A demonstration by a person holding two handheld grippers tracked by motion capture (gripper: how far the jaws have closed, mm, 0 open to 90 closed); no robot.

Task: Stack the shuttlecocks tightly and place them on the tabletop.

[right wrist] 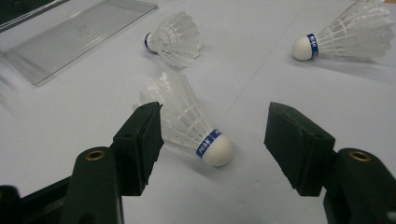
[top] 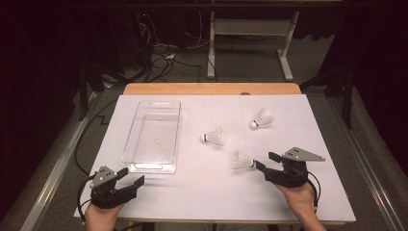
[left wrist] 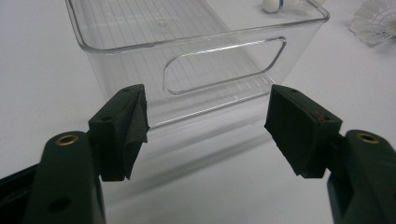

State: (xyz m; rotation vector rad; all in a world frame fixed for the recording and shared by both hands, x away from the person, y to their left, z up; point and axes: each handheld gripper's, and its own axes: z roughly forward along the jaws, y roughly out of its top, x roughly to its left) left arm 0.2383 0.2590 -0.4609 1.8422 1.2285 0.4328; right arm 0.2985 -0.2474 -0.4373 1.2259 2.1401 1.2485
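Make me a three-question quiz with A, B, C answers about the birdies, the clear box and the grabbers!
1. Where is the clear box?
A. left part of the table
B. right part
C. on the floor

2. How many shuttlecocks lie on the table?
A. one
B. three
C. five

3. The right gripper is:
A. open around a shuttlecock's cork
B. shut on the box
C. lifting a shuttlecock

Answers: 1 A, it sits before the left gripper. 2 B, the nearest shuttlecock and two others. 3 A, its pads stand apart from the cork.
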